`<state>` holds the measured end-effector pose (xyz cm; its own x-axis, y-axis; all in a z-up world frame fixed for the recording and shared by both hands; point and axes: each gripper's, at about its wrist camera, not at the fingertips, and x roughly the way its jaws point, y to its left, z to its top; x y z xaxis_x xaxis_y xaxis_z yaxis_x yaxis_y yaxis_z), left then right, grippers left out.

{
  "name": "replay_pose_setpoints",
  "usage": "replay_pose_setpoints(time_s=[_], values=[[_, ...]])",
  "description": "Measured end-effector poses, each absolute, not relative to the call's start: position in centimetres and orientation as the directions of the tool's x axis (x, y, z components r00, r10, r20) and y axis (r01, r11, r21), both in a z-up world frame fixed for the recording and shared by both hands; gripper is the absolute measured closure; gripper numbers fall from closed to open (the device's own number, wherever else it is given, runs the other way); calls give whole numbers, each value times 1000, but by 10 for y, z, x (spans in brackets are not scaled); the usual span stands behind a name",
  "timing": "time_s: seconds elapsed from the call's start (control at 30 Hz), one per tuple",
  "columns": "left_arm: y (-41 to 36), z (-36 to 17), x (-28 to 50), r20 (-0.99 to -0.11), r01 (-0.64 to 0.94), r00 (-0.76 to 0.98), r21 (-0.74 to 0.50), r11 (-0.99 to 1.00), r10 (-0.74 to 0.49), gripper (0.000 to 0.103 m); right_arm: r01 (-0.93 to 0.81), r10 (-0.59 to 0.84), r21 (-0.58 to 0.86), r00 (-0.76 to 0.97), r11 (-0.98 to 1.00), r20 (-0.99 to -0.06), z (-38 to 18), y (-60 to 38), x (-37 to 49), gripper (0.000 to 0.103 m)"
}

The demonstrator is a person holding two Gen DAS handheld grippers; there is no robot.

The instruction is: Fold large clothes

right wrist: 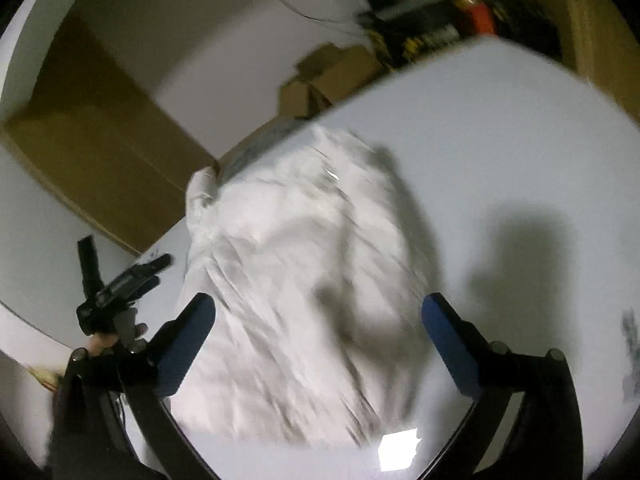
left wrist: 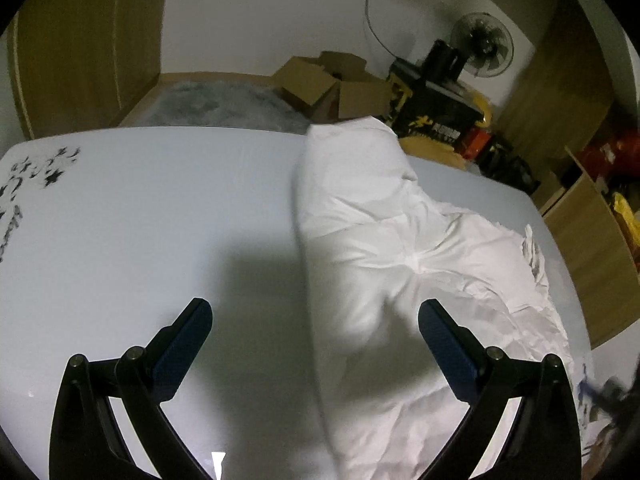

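Both grippers free above the white garment, between one fold and the next.

Nearest you, the left gripper [left wrist: 314, 316] hangs with its jaws spread wide and nothing between them, and the right gripper [right wrist: 318, 312] is the same, jaws as wide as they go and clear of the cloth. Just below and ahead lies the white garment [left wrist: 400, 248], a rumpled, partly folded bundle on the white bench [left wrist: 152, 208]. In the left view its long axis runs from your near edge away toward the far edge, with a smooth rounded fold along its left side and a crumpled loose edge to the right. By my reading, you now need to pick a new pair of corners, probably the near end, and carry it toward the far end. The right view is too blurred to show the hems. Beyond the bench stand cardboard boxes [left wrist: 320, 80].
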<state>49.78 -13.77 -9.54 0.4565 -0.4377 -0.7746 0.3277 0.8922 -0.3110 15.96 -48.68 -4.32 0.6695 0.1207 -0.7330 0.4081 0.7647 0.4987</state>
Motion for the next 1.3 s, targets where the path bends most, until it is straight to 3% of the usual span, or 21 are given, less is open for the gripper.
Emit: replay_pose_setpoints(time_s=[0.2,0.33,0.57,0.63,0.7,0.8,0.87,0.93,1.1,1.3], values=[[-117,-93,495,-775,281,425,-378,882,-467,0,469,246,548,561,693,-791,-99,-492,150,1],[-110,-92,493,-775,281,411,-393,875,-480,0,458,371,636,543,621,-753,-123,-485,162,1],[-114,-92,497,-770,284,400,-412,866,-497,0,411,378,646,562,643,-735,-129,-472,189,1],[-117,-98,502,-773,281,381,-426,860,-508,0,408,362,630,563,661,-743,-129,-467,193,5],[-122,-108,509,-774,285,344,-454,844,-532,0,420,326,596,556,684,-765,-128,-465,198,27],[-125,-130,527,-745,241,278,-556,795,-606,0,425,356,629,561,651,-747,-133,-471,197,47],[-127,-145,542,-688,201,223,-660,724,-690,0,413,386,665,576,622,-720,-137,-474,195,53],[-133,-157,558,-604,165,176,-760,628,-777,0,398,394,676,588,620,-707,-140,-474,195,56],[-155,-172,577,-473,148,134,-860,489,-871,0,377,392,690,613,618,-686,-145,-474,193,61],[-171,-177,590,-478,165,117,-855,492,-870,0,347,410,714,633,607,-656,-152,-474,184,61]])
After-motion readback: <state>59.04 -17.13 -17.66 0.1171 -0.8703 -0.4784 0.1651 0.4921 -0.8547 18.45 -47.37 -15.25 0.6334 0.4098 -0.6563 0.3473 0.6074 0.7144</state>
